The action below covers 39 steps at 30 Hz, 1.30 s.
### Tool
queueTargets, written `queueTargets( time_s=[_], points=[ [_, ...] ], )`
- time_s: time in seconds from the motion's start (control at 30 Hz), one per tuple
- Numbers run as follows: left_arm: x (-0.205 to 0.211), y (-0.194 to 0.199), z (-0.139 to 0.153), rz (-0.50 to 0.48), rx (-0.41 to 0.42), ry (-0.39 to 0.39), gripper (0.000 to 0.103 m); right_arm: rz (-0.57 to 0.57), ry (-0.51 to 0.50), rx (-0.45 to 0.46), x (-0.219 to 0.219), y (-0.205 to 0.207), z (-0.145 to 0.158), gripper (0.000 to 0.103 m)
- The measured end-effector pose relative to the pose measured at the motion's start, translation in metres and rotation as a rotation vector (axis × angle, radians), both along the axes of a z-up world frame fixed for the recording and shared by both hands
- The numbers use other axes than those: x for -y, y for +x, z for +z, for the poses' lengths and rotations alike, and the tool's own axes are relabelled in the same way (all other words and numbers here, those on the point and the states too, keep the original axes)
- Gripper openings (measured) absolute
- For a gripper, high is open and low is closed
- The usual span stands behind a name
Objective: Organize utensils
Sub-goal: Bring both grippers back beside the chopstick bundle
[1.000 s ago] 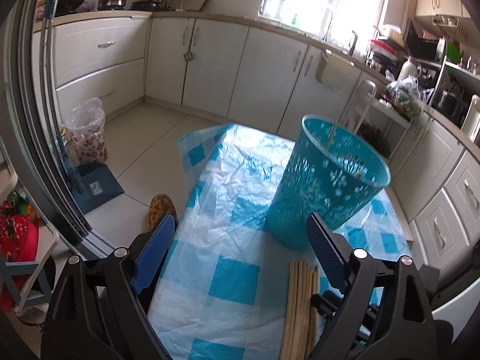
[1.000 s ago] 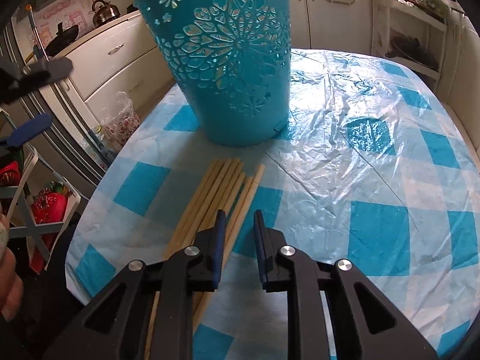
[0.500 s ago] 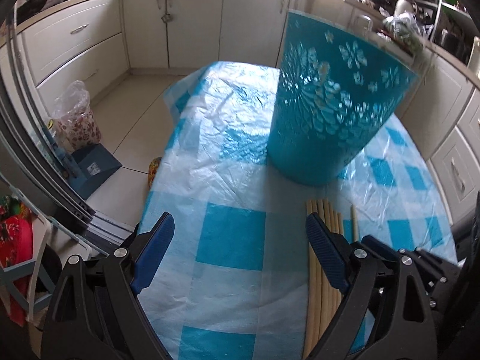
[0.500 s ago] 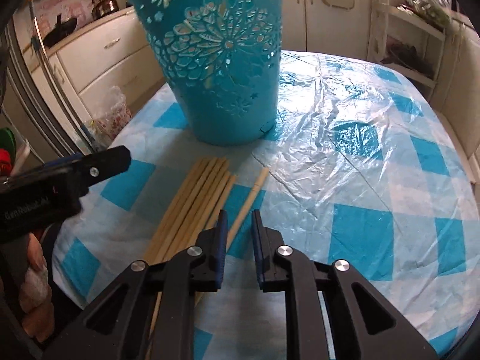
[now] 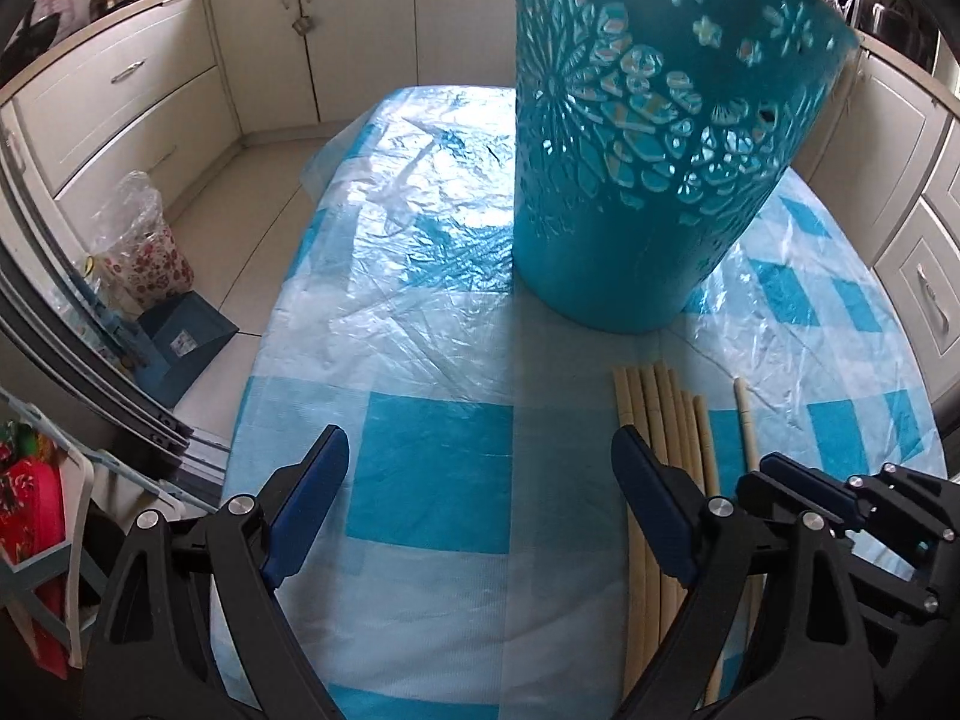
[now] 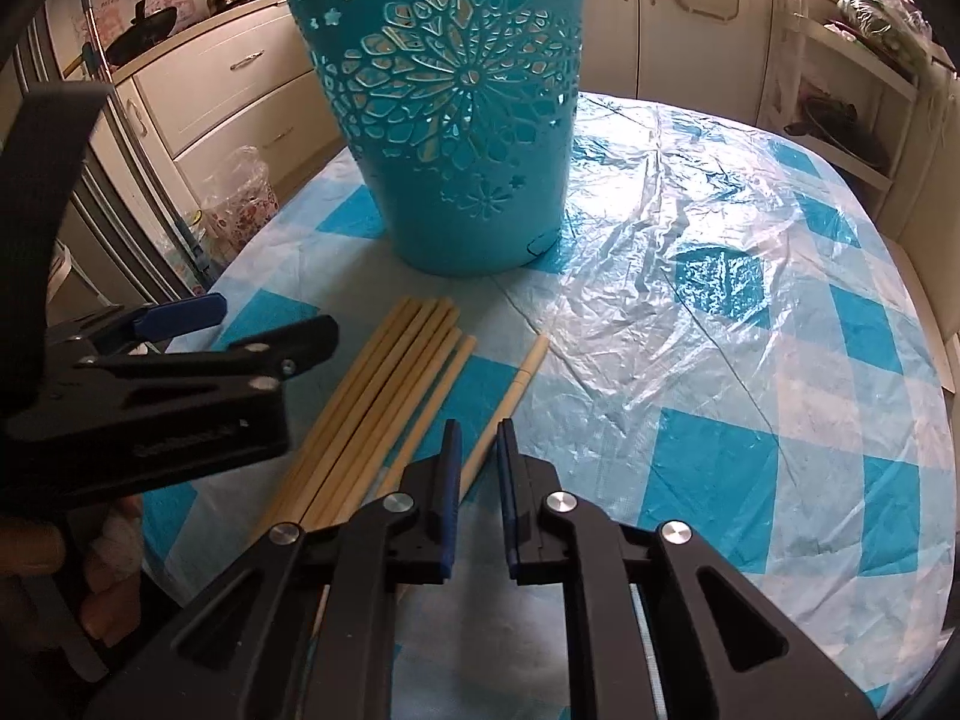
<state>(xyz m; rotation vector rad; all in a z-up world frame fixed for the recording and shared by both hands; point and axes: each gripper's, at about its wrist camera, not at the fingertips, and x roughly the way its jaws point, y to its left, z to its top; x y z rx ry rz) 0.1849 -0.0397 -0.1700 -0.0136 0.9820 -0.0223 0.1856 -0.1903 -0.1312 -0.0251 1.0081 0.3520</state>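
Since a second ago the wide-open left claw [image 5: 480, 483] has dropped nearer the blue-checked plastic-covered worktop [image 5: 420, 480]. The right claw [image 6: 477, 462] is closing around one separated pale wooden chopstick [image 6: 516, 384], beside the chopstick bundle [image 6: 384, 408] before the teal cut-out plastic basket [image 6: 462, 120]; cream kitchen cabinets [image 5: 120, 96] surround.

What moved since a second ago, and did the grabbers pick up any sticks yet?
The left gripper came down toward the table, next to the chopsticks, jaws wide and empty. One chopstick now lies apart from the bundle. The right gripper kept its place; its jaws are closing around that chopstick, though a grip isn't clear yet. The teal basket stayed put.
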Motion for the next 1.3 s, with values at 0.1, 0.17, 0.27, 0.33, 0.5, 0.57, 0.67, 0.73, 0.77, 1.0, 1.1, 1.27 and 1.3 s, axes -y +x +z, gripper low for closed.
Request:
queueTargets(
  time_s=[0.1,0.17,0.27,0.33,0.5,0.57,0.67,0.73,0.77,1.0,1.1,1.27,1.3],
  points=[
    [0.002,0.001,-0.001,-0.009,-0.002,-0.006,0.085,-0.001,0.01,-0.001,0.001,-0.001,0.0,0.013],
    [0.003,0.001,-0.001,-0.016,0.002,-0.007,0.085,0.001,0.01,0.001,0.001,-0.001,0.0,0.013],
    [0.007,0.002,-0.003,-0.026,-0.003,0.008,0.085,0.003,0.011,0.004,0.001,-0.001,0.0,0.013],
    [0.008,0.003,-0.005,-0.029,-0.003,0.01,0.085,0.003,0.013,0.004,0.002,-0.002,-0.001,0.013],
    [0.009,0.005,-0.004,-0.031,-0.007,0.007,0.085,0.003,0.015,0.005,0.002,-0.002,-0.001,0.013],
    [0.008,0.005,-0.005,-0.033,-0.008,0.005,0.085,0.003,0.015,0.005,0.002,-0.002,-0.001,0.013],
    [0.009,0.006,-0.005,-0.035,-0.008,0.005,0.085,0.004,0.015,0.004,0.002,-0.002,-0.001,0.013],
    [0.01,0.006,-0.005,-0.035,-0.008,0.004,0.085,0.005,0.014,0.005,0.002,-0.001,-0.001,0.014],
    [0.01,0.006,-0.005,-0.035,-0.008,0.004,0.085,0.005,0.014,0.005,0.002,-0.001,0.0,0.014],
    [0.013,0.008,-0.005,-0.04,-0.007,0.005,0.085,0.004,0.015,0.005,0.001,-0.001,-0.001,0.015],
    [0.013,0.007,-0.006,-0.039,-0.009,0.013,0.085,0.008,0.017,0.005,0.0,-0.001,0.0,0.018],
    [0.016,0.007,-0.007,-0.042,-0.004,0.034,0.085,0.014,0.015,0.009,-0.003,0.0,0.0,0.021],
    [0.016,0.007,-0.007,-0.043,-0.004,0.036,0.085,0.013,0.017,0.008,-0.003,0.0,0.0,0.021]
  ],
)
